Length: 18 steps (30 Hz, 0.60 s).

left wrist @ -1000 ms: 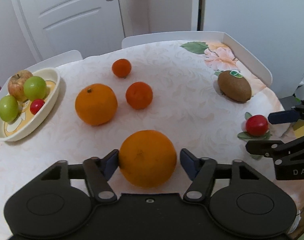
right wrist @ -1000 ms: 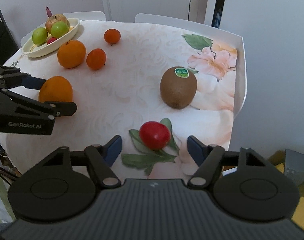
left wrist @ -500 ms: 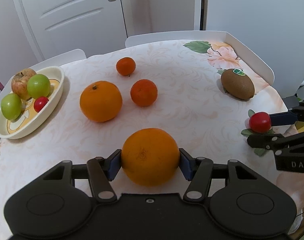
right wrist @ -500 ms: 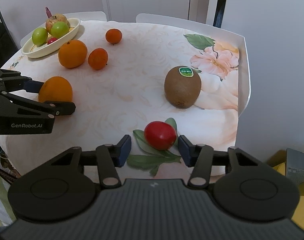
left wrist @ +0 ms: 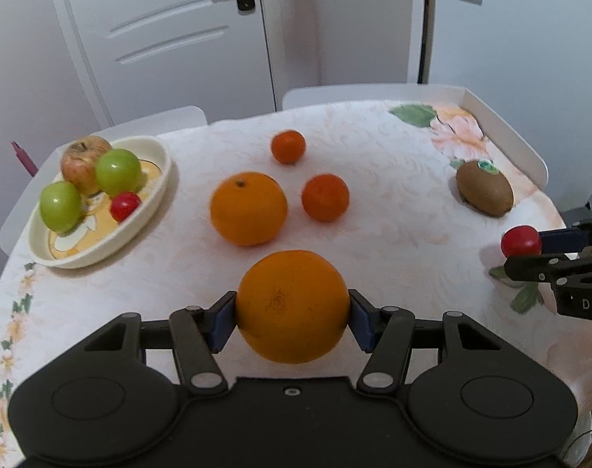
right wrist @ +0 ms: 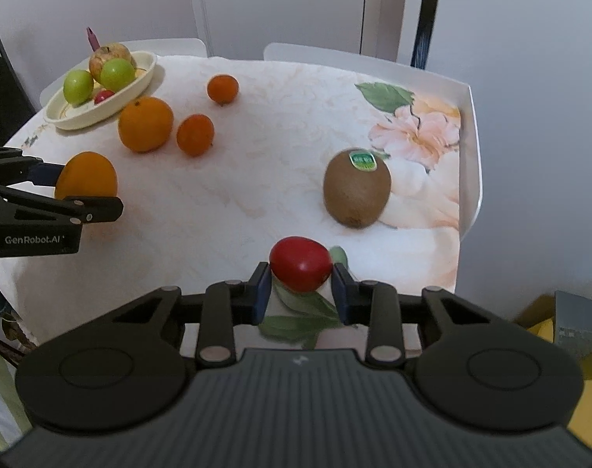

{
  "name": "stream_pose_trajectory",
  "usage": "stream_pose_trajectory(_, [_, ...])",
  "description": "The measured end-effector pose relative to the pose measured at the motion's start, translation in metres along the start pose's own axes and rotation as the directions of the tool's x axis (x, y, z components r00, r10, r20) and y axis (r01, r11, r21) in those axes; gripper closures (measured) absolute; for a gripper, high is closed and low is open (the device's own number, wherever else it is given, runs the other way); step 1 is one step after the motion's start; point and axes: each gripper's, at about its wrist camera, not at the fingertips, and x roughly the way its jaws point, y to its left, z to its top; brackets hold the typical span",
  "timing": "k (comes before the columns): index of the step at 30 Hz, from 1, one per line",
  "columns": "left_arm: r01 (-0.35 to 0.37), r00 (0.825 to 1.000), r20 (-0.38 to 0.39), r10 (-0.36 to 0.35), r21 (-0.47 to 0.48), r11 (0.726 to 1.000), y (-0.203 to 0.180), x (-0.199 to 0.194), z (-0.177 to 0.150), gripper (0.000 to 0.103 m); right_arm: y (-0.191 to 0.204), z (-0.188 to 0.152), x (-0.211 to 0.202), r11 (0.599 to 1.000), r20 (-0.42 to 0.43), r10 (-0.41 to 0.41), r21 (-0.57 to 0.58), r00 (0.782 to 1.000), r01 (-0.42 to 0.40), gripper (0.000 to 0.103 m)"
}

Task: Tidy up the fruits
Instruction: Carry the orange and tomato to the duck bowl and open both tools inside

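- Two grips, both loaded: left gripper (left wrist: 292, 316) clamped on the big orange (left wrist: 292, 306), blue pads pressed flat against both flanks, bottom centre of the left wrist view. Looks slightly lifted off the tablecloth (left wrist: 393, 241), but can't say for sure.
- Same deal on the other side: right gripper (right wrist: 300, 286) closed around the small red fruit (right wrist: 300, 263), bottom centre of the right wrist view, sitting over the printed green leaves.
- Next out, mid-frame: second large orange (left wrist: 249, 207) and a mandarin (left wrist: 325, 197) just beside it, directly ahead of the held orange. Smaller mandarin (left wrist: 288, 146) further back, above those two.
- Off to the right edge of the left view: kiwi (left wrist: 485, 189), near the red-fruit gripper, well apart from everything else.
- Key bit: cream dish (left wrist: 155, 199) lies up and to the left of the left gripper, far left of the frame, already holding two green apples, a reddish apple and another small red fruit. Long axis running diagonally, lower left to upper right.
- Judging by that, left side clearly nearer the dish; right side needs to cross the whole table, upper left in its own view, past the oranges.
- Probably worth swinging the orange left, round the loose one rather than over it. Free room in the dish mostly at the near right end.
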Motion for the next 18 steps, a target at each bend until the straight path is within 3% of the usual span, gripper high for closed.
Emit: stream_pose_trajectory(18, [-0.072,0.993,0.094,0.076,-0.049,0.996,0.077,-0.04,0.026,0.04,0.057,0.064,-0.014,0.998,0.104,0.053,-0.042,0.993,-0.049,0.055])
